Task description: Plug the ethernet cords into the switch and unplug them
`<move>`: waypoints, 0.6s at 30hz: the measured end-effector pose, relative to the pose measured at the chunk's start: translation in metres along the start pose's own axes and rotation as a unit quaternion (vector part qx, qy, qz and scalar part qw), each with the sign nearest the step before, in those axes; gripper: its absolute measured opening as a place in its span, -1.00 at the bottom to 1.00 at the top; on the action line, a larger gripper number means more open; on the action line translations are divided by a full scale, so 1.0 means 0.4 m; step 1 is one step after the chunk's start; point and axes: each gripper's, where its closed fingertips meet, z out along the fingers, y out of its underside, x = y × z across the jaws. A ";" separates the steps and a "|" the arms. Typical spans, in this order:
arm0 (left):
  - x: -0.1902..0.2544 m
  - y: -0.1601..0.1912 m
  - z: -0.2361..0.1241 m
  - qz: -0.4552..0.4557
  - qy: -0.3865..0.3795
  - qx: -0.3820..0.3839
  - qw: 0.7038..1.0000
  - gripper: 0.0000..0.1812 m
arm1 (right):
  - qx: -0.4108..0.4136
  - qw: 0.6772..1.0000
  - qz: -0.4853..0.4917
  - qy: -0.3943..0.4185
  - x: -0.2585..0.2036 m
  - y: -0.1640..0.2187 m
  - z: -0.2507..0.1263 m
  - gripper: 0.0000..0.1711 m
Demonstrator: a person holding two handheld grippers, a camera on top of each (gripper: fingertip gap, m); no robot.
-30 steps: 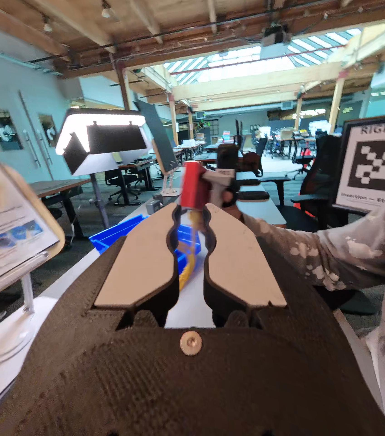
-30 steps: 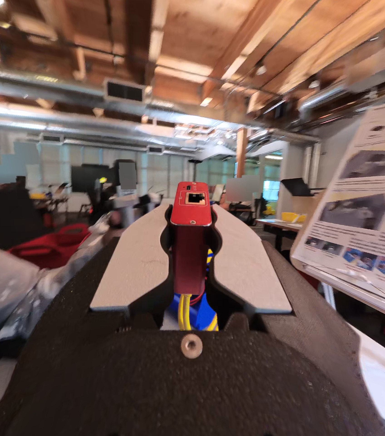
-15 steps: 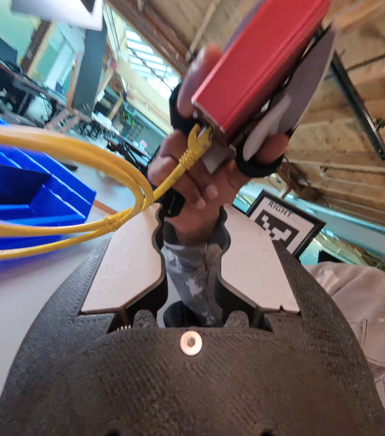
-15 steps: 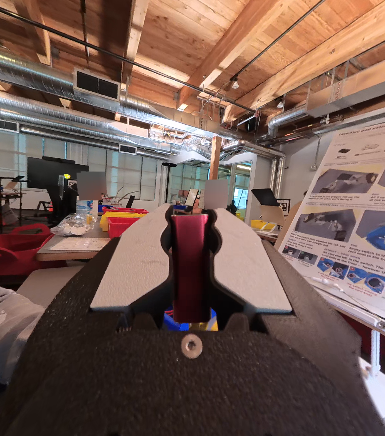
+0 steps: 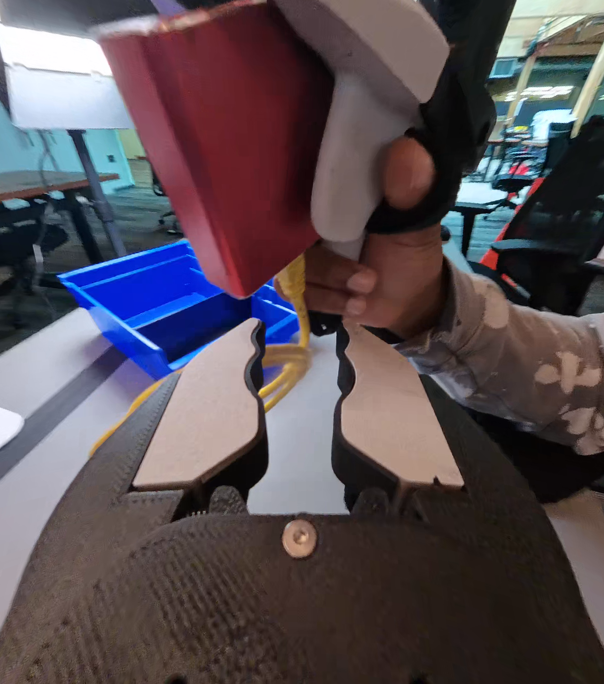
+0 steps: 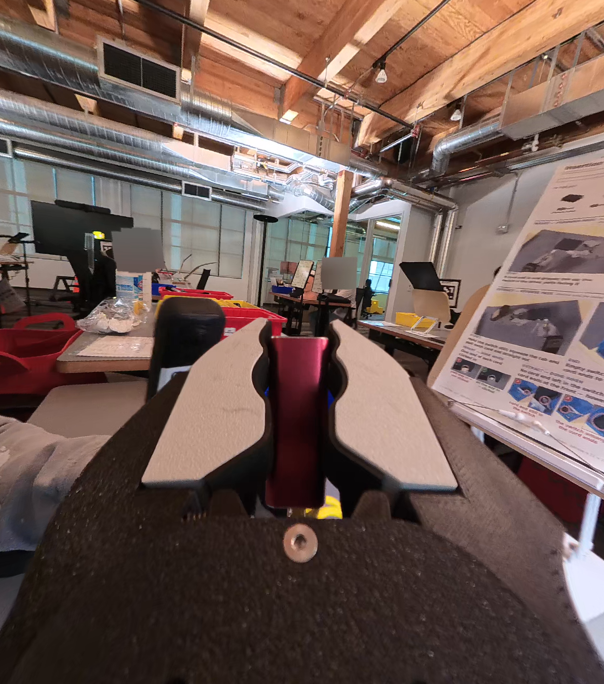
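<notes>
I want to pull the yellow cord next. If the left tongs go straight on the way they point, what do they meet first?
Probably the yellow cord hanging from the red switch, which the right tongs hold. The open left tongs point just under the switch, with the person's hand close by; depth is unclear.

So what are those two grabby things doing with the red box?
A person is holding the red box, a network switch, up in the air, pinched in the right hand-held gripper. A yellow cord is plugged into its bottom. The left hand-held gripper is open just below it, near the plug, above the blue bin.
</notes>
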 end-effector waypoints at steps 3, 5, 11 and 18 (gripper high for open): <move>0.005 0.011 0.014 -0.009 0.015 0.001 1.000 -0.63 | 0.001 1.000 -0.006 -0.021 -0.030 0.001 0.011 -0.68; 0.011 0.010 0.008 0.005 0.022 -0.005 1.000 -0.81 | -0.002 1.000 -0.013 -0.023 -0.035 -0.003 0.011 -0.68; -0.016 0.007 -0.013 0.023 0.010 -0.033 0.999 -0.96 | 0.018 1.000 0.003 -0.018 -0.017 -0.017 0.001 -0.67; -0.051 0.012 -0.024 0.047 -0.033 -0.044 0.997 -0.99 | -0.011 1.000 -0.008 -0.009 -0.012 0.010 0.009 -0.68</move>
